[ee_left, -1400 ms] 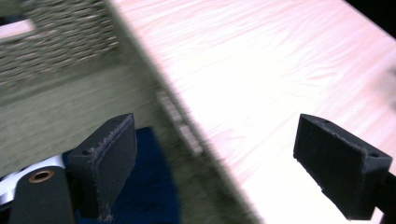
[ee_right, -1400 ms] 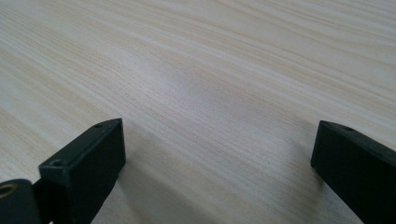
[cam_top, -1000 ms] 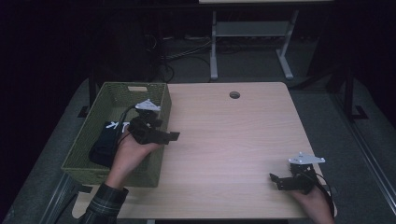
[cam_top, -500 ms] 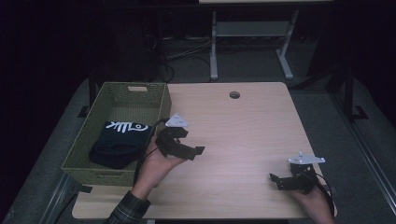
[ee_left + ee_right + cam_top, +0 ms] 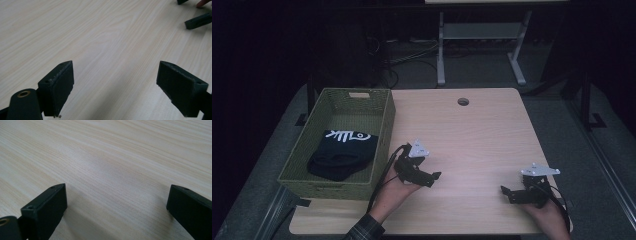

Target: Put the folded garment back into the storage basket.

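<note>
A black garment with a white print [image 5: 341, 152] lies folded inside the green woven basket [image 5: 384, 130] at the table's left side. My left gripper [image 5: 433, 178] rests low on the light wooden table [image 5: 472, 135] just right of the basket, open, its jaws wide apart with bare wood between them [image 5: 115, 82]. Near the front right corner sits my right gripper [image 5: 505, 192], also open and holding nothing [image 5: 116, 205]. The right gripper's jaws [image 5: 198, 21] show at the top right of the left gripper view.
A round cable hole [image 5: 463, 101] sits near the table's far edge. Behind the table stand a white metal frame [image 5: 477, 45] and cables on the dark floor. Bare wood spans the table between the two grippers.
My left gripper came out of the basket and moved right and toward the front, down onto the table. The black garment stays in the basket. The right gripper has not moved.
</note>
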Demonstrator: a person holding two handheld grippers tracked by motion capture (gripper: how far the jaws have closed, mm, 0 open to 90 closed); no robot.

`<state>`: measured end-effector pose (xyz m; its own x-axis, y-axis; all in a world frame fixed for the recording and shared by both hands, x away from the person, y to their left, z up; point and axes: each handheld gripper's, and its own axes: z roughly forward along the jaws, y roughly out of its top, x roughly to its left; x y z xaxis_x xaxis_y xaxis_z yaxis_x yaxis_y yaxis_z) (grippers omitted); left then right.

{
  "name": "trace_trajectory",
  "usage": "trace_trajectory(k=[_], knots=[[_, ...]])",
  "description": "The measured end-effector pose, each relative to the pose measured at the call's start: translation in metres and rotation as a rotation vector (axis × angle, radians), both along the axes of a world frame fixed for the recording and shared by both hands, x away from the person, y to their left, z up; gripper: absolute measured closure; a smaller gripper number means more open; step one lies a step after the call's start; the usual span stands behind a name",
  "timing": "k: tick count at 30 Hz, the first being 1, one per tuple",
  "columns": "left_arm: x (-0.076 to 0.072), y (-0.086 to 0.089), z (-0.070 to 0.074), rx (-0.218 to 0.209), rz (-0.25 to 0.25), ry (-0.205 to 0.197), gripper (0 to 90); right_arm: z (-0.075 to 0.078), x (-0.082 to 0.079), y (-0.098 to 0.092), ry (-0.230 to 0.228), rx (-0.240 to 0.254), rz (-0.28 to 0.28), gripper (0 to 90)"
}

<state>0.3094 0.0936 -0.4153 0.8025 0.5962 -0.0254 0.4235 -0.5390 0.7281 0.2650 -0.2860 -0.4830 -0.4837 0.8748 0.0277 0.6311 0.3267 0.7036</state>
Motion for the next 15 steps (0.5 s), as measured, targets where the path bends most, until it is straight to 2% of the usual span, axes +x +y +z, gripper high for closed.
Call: trace_trajectory(k=[5, 7, 13, 14, 15], knots=[[-0.001, 0.000, -0.023, 0.045, -0.004, -0.001, 14.1, 0.000, 0.000, 0.000, 0.000, 0.000, 0.000, 2.7], [-0.001, 0.002, -0.032, 0.054, -0.004, 0.011, 14.1, 0.000, 0.000, 0.000, 0.000, 0.000, 0.000, 2.7], [0.001, 0.005, -0.048, 0.065, -0.001, 0.022, 14.0, 0.000, 0.000, 0.000, 0.000, 0.000, 0.000, 2.7], [0.002, 0.006, -0.055, 0.064, 0.000, 0.039, 13.8, 0.000, 0.000, 0.000, 0.000, 0.000, 0.000, 2.7], [0.002, 0.007, -0.058, 0.061, -0.001, 0.023, 13.3, 0.000, 0.000, 0.000, 0.000, 0.000, 0.000, 2.7]])
